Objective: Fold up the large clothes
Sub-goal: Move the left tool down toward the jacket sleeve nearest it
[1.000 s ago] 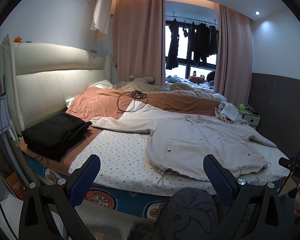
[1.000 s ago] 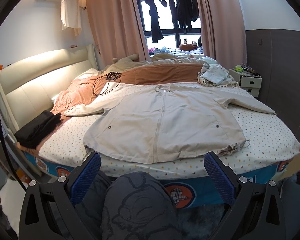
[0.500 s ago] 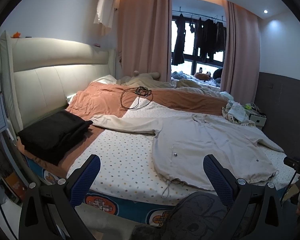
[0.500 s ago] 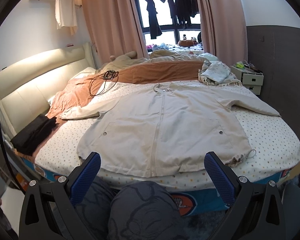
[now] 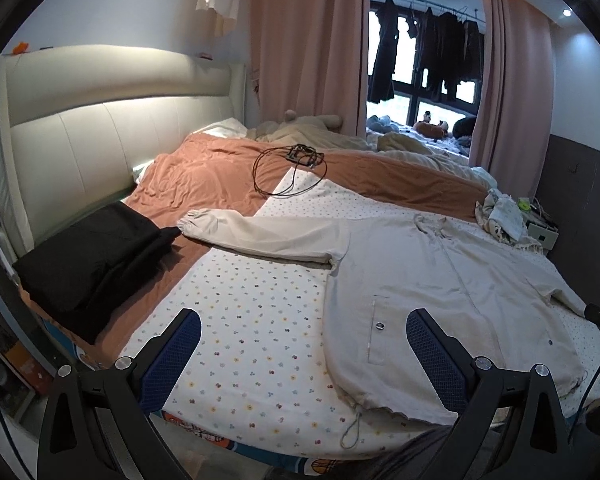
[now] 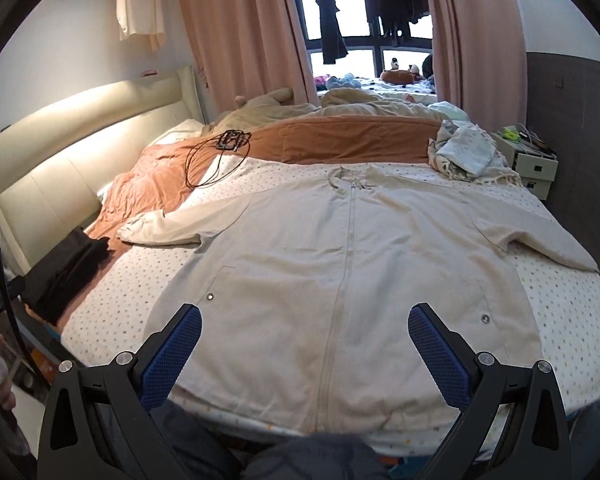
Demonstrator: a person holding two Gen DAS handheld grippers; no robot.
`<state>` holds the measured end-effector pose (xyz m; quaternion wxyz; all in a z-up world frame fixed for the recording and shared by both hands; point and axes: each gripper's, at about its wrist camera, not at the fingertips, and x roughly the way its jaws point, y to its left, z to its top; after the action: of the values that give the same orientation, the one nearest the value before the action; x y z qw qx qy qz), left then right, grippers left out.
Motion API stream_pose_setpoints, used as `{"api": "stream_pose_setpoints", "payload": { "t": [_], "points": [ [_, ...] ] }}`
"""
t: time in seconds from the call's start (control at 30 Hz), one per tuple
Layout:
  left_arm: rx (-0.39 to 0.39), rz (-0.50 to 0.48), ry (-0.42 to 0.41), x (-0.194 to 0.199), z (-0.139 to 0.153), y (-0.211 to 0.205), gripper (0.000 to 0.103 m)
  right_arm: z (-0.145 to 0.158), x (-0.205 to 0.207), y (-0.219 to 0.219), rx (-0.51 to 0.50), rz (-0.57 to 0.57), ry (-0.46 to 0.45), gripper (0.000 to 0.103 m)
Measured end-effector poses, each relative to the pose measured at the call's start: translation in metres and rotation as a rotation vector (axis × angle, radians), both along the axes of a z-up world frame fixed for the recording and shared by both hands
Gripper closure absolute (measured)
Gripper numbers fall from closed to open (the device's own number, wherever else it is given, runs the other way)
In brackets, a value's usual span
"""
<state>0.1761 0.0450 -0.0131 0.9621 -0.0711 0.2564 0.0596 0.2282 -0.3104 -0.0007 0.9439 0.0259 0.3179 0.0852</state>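
- I see the large beige zip-front jacket [image 6: 340,264] lying flat and face up on the dotted white bedsheet [image 5: 244,320], both sleeves spread out to the sides.
- My left gripper [image 5: 304,354] hangs above the sheet just beside the jacket's hem, jaws wide apart, holding nothing.
- My right gripper [image 6: 305,354] hovers over the jacket's lower front, jaws likewise apart and empty.
- A folded black garment [image 5: 96,268] sits near the left sleeve cuff.

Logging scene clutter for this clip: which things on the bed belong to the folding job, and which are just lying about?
Job:
- beige jacket, spread flat, zipped, unfolded
- left gripper and right gripper, both open, empty

Lying about:
- folded black clothes
- black cable
- orange blanket
- crumpled pale cloth
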Motion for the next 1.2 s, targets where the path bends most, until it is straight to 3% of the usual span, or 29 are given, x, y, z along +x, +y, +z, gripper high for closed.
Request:
{"api": "stream_pose_setpoints", "payload": {
  "t": [0.2,0.5,0.7,0.8,0.93,1.07,1.2],
  "points": [
    [0.008,0.018,0.045,0.054,-0.006,0.017,0.000,-0.011,0.057,0.010,0.025,0.003,0.043,0.000],
    [-0.001,0.064,0.090,0.130,-0.021,0.050,0.000,-0.021,0.158,0.040,0.172,0.003,0.100,0.000],
    [-0.034,0.082,0.162,0.172,-0.027,0.075,0.000,-0.023,0.200,0.062,0.166,0.014,0.105,0.000],
    [-0.012,0.070,0.165,0.193,-0.023,0.084,0.000,-0.027,0.225,0.069,0.173,0.018,0.123,0.000],
    [-0.021,0.082,0.161,0.221,-0.025,0.101,0.004,-0.041,0.262,0.076,0.193,0.012,0.171,0.000],
    [-0.040,0.104,0.208,0.257,-0.039,0.121,0.015,-0.060,0.301,0.091,0.209,0.005,0.209,0.000],
    [-0.079,0.135,0.259,0.289,-0.056,0.145,0.018,-0.080,0.333,0.113,0.215,0.033,0.256,0.009]
  ]
}}
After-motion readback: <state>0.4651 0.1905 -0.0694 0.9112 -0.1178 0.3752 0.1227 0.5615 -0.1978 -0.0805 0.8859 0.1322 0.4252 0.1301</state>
